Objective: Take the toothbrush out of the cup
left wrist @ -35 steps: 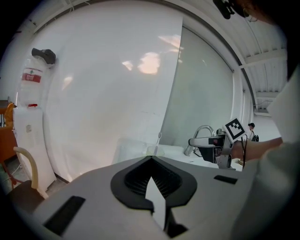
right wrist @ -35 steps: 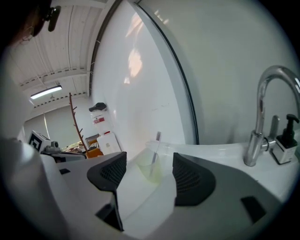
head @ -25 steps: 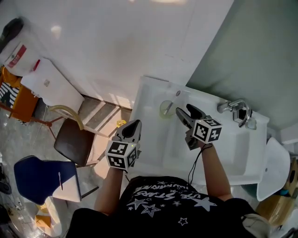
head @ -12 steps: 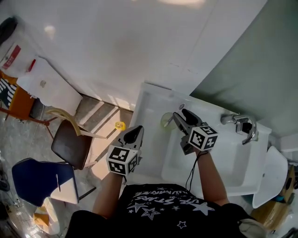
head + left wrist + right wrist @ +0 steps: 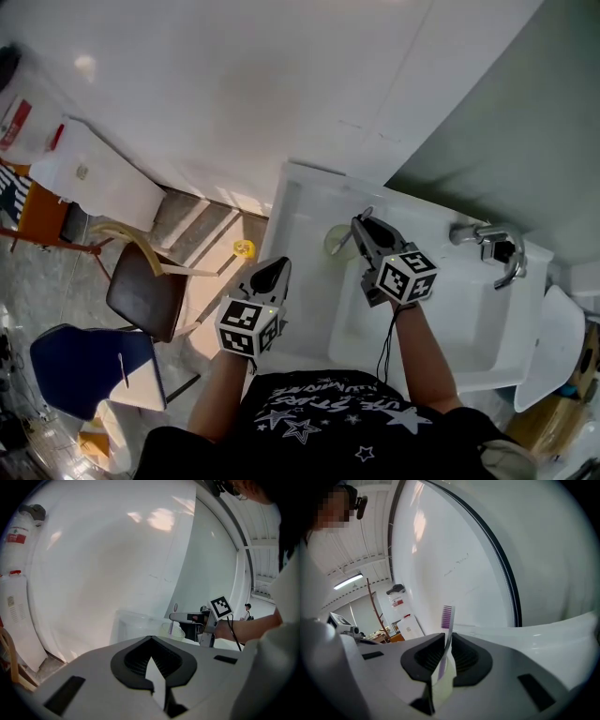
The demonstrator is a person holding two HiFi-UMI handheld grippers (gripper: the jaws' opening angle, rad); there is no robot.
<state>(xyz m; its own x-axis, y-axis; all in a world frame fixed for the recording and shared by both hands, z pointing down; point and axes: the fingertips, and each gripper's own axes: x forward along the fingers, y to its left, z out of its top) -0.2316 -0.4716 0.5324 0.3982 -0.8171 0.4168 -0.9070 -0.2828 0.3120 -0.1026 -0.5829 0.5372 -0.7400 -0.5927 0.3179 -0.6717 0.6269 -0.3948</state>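
A purple-bristled toothbrush (image 5: 447, 618) stands upright in a pale translucent cup (image 5: 442, 686) on the back left corner of the white sink (image 5: 302, 192). My right gripper (image 5: 360, 223) reaches over the cup (image 5: 337, 243); its jaws are closing and the pads pinch the toothbrush handle just below the bristles. The left gripper view shows the same grip from the side, with the toothbrush head (image 5: 175, 607) poking above the right gripper (image 5: 186, 617). My left gripper (image 5: 273, 268) hangs left of the sink over the floor, shut and empty (image 5: 150, 640).
A chrome tap (image 5: 489, 235) sits at the sink's back right. The white wall rises close behind the cup. On the floor to the left stand a brown chair (image 5: 141, 292) and a blue chair (image 5: 75, 361), with a small yellow object (image 5: 244, 248) nearby.
The right gripper's jaws, wide open beside the cup a second ago, have closed onto the toothbrush. Both hands shifted slightly lower; the left gripper stays shut.
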